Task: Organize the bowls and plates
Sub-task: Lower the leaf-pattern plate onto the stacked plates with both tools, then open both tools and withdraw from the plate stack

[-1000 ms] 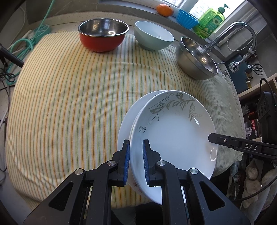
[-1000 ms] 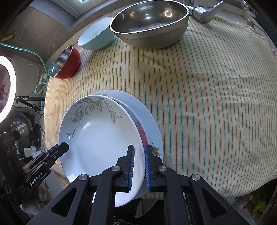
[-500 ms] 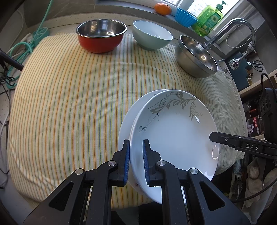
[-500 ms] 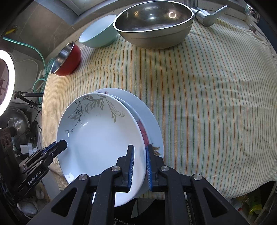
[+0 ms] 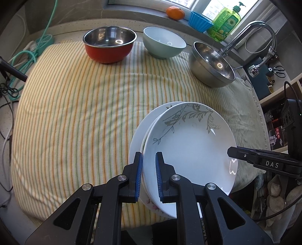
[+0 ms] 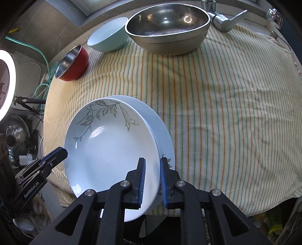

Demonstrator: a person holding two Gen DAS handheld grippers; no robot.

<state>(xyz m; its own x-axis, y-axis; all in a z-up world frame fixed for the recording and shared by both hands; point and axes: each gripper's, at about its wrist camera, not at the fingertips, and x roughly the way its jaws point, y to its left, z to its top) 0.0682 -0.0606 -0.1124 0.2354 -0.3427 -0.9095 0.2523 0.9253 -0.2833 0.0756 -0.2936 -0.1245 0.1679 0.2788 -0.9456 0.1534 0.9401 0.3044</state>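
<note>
Two grippers: each clamps the same stack of plates from opposite rims, above the near edge of the cloth.
Striped cloth: yellow, green and white, spread over the whole counter; bowls along its far side.
Plate stack: leaf-patterned plate on top, a plain white plate close beneath it, both tilted; a third, floral rim peeks out at the bottom in the left view.
Steel bowl: tilted, at 1 o'clock in the left wrist view, by the faucet.
Red bowl: steel inside, at 11 o'clock, upright.
Pale green bowl: between red and steel bowls, apart from both.
Left gripper: jaws narrow, pinching the stack's rim at 6 o'clock.
Right gripper: jaws narrow, gripping the opposite rim.
Windowsill: orange, blue cup, green soap bottle at 12 to 1 o'clock.
</note>
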